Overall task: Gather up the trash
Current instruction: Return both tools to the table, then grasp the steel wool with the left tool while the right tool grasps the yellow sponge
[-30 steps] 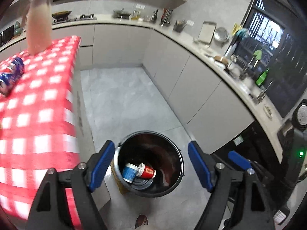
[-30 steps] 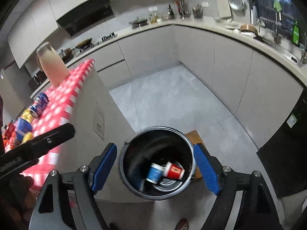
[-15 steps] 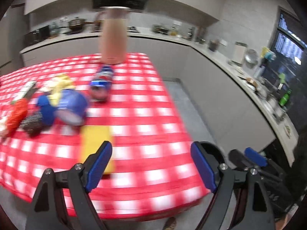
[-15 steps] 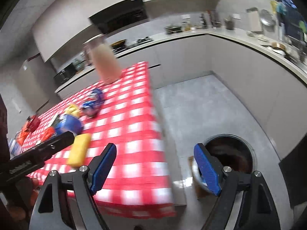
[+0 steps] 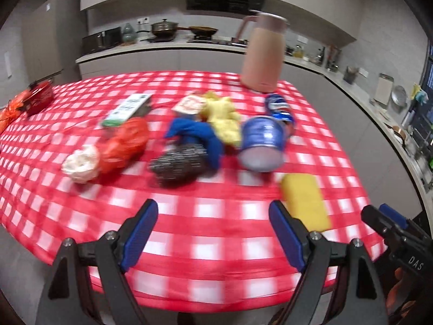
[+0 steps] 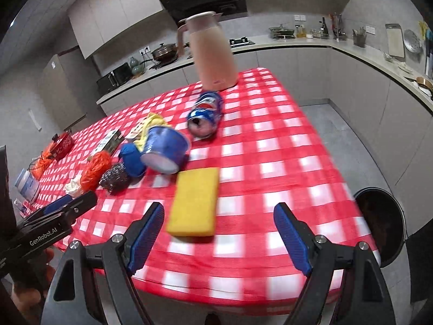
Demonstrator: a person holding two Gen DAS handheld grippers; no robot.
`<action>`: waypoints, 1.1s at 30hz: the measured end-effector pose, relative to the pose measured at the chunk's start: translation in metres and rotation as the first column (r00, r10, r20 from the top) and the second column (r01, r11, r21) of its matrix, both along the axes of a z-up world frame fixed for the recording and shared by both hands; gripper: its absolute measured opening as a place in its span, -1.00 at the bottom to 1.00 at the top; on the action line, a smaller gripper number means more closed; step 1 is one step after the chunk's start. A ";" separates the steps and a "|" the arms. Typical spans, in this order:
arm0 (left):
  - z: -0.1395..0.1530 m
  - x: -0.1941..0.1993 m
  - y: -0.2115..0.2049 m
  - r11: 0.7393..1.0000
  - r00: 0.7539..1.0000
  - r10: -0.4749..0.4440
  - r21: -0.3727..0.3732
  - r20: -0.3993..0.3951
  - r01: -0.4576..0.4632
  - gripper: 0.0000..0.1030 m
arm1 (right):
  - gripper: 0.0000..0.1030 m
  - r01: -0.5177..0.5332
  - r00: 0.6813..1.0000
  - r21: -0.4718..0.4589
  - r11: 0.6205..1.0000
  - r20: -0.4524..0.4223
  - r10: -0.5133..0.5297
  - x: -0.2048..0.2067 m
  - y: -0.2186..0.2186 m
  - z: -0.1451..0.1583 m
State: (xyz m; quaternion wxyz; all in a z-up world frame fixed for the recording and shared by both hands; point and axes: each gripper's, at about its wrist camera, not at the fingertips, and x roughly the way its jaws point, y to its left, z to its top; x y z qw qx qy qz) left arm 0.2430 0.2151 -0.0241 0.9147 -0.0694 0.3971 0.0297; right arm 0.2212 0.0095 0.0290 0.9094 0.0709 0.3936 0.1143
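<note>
Trash lies on a red-checked table [image 5: 216, 230]: a blue paper cup on its side [image 5: 262, 142] [image 6: 165, 149], a crushed blue soda can [image 5: 278, 107] [image 6: 207, 113], a yellow sponge [image 5: 304, 201] [image 6: 194, 201], a steel scourer [image 5: 178, 163] [image 6: 115, 178], blue cloth [image 5: 197, 135], yellow cloth [image 5: 223, 116], orange netting [image 5: 124, 143] and a white paper wad [image 5: 81, 162]. My left gripper [image 5: 211, 234] is open and empty over the near table edge. My right gripper [image 6: 217, 239] is open and empty, just in front of the sponge. The black bin [image 6: 381, 222] stands on the floor to the right.
A tall pink jug [image 5: 263, 54] [image 6: 212, 51] stands at the far side of the table. A small carton [image 5: 128, 108] and a red item [image 5: 38, 97] lie further left. A white jar [image 6: 27, 184] stands at the left table edge. Kitchen counters run along the back and right.
Both grippers have swung up and left from over the bin to face the table. They stay open and empty; the bin now lies at the right edge of the right view.
</note>
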 end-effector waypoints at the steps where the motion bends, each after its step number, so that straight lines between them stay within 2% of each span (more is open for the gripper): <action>1: -0.002 0.000 0.010 1.000 1.000 0.005 0.000 -0.004 -0.005 0.65 | 0.64 0.000 1.000 -0.007 1.000 0.000 0.000 0.000 0.008 -0.002; 4: -0.009 0.004 0.033 1.000 1.000 -0.001 0.001 -0.022 0.001 0.65 | 0.64 0.017 1.000 -0.021 1.000 -0.009 -0.017 0.004 0.030 -0.008; 8: -0.013 0.011 0.042 1.000 1.000 -0.008 0.015 -0.027 0.008 0.65 | 0.64 0.032 0.999 -0.018 0.999 -0.024 -0.032 0.008 0.042 -0.014; 24: -0.038 0.058 0.044 0.998 0.999 -0.014 0.056 -0.050 0.017 0.65 | 0.65 0.022 0.996 -0.071 0.997 -0.089 -0.029 0.062 0.058 -0.046; 33: -0.050 0.072 0.052 0.999 0.997 -0.006 0.034 -0.073 0.009 0.65 | 0.64 0.003 0.991 -0.103 0.995 -0.135 -0.017 0.076 0.067 -0.067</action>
